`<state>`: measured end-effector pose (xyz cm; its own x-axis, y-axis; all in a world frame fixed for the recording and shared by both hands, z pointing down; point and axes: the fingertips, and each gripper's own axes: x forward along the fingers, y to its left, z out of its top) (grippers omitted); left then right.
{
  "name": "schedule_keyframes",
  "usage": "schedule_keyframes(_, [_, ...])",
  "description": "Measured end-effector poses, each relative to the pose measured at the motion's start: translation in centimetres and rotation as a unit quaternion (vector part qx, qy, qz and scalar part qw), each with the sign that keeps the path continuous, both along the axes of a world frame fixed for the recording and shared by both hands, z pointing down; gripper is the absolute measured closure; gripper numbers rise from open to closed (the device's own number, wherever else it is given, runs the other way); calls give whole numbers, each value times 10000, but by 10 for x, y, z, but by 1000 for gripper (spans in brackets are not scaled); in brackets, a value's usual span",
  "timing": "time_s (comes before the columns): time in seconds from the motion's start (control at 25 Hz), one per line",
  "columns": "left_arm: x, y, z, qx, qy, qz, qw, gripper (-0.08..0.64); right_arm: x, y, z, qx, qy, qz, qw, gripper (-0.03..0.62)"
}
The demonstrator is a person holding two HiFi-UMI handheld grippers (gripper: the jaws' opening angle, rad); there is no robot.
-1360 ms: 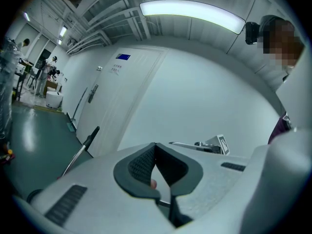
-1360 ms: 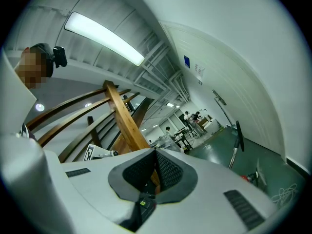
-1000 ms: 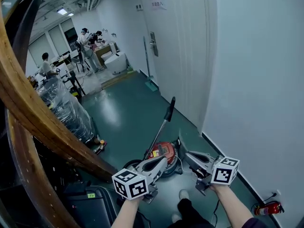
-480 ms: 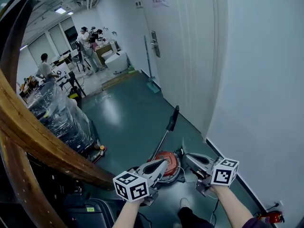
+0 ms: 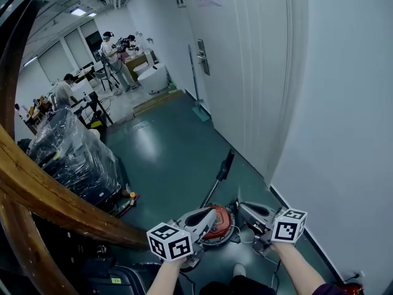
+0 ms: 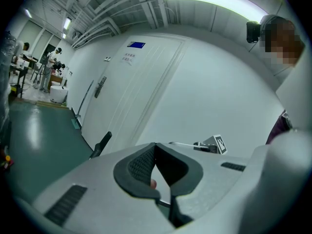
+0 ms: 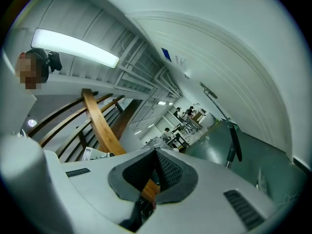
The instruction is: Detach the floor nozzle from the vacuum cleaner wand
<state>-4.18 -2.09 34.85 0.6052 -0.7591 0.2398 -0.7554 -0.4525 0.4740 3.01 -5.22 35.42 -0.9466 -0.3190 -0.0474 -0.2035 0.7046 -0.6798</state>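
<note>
A red canister vacuum (image 5: 219, 221) sits on the green floor just beyond both grippers. Its metal wand (image 5: 212, 193) rises to a black handle (image 5: 226, 164), also seen as the black handle (image 6: 101, 144) and the black handle (image 7: 235, 141) in the gripper views. I cannot make out the floor nozzle; the grippers hide the vacuum's base. My left gripper (image 5: 210, 210) is shut and empty, held over the canister's left side. My right gripper (image 5: 241, 207) is shut and empty, to the canister's right. Both jaw pairs (image 6: 155, 146) (image 7: 156, 152) meet with nothing between them.
A curved wooden handrail (image 5: 43, 192) runs along the left. A plastic-wrapped pallet (image 5: 73, 155) stands behind it. A white door (image 5: 245, 72) and a white wall (image 5: 344, 134) close off the right. A mop (image 5: 193, 88) leans by the door. Several people (image 5: 113, 51) work at the far end.
The whole view has advanced toward the vacuum, which now lies lower and closer under the grippers. Both grippers travelled along, still shut. The fire extinguisher has slid out at the lower right.
</note>
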Motion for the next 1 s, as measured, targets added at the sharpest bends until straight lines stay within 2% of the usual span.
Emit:
schedule_keyframes(0.4, [-30, -38, 19, -182, 9, 131, 9997, 557, -23, -39, 15, -155, 75, 152, 9997, 575])
schedule_keyframes(1.0, [-97, -93, 58, -490, 237, 849, 9949, 557, -79, -87, 42, -383, 278, 975, 9941, 575])
